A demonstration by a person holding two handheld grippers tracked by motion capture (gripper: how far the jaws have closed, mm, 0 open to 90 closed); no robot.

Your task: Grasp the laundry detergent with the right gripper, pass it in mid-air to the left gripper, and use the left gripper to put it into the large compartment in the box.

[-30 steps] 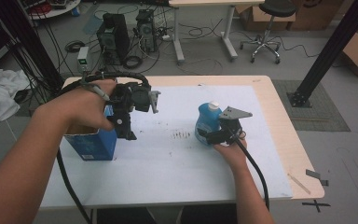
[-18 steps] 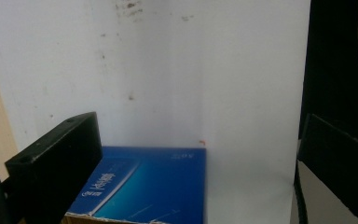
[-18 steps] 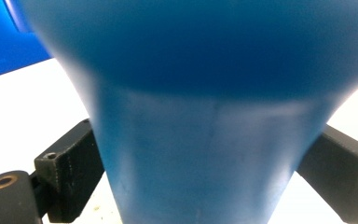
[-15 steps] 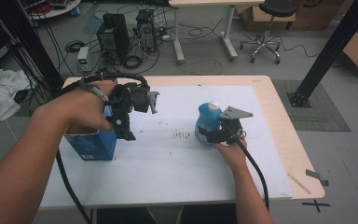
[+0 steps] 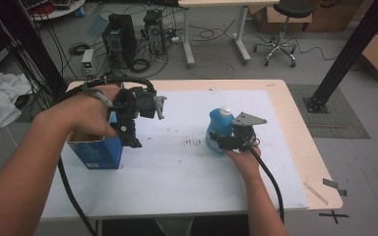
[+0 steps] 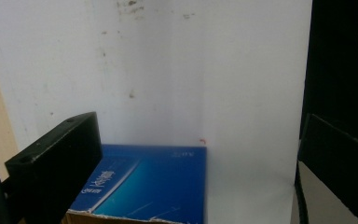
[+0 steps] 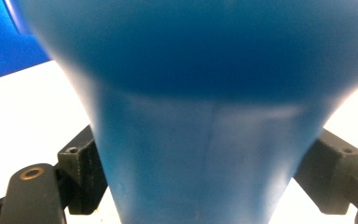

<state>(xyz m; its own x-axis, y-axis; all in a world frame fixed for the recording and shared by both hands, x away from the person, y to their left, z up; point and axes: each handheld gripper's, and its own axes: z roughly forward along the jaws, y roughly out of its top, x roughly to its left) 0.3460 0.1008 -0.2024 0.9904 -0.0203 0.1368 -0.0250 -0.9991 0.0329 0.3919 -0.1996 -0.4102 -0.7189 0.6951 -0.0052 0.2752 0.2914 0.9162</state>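
**Blue plastic bottle between the right jaws, blue carton under the left**

Blue bottle [image 5: 220,129]: smooth, glossy plastic, white cap on top, rounded body. Stands upright on the white sheet [image 5: 187,182] right of table centre. In the right gripper view the bottle [image 7: 205,116] flares wide at the top of frame and necks down between the two black jaw blocks; faint vertical mould seam visible on the narrow part.

Right gripper [image 5: 229,142]: jaws have just been closing, bottle between them. Both blocks sit hard against the bottle's flanks in the right gripper view, no gap visible either side, so it reads as a grip on the narrow section. Grey three-cornered plate on top, thick black cable trailing back along the forearm.

Left gripper [image 5: 128,132]: pointing down beside the right wall of the blue box [image 5: 96,152] at table left. Box is cardboard, open top, torn raw-brown edge visible in the left gripper view [image 6: 144,186], printed glossy blue face with white lettering. Left jaws stand wide apart: one matte black block at frame left overlapping the box's corner, the other at far right. Nothing clamped. Can't tell if the left block touches the card.

Sheet surface is matte white, scuffed, with dark specks and a smudge between box and bottle. Pale wood table [image 5: 295,123] edge shows around it.
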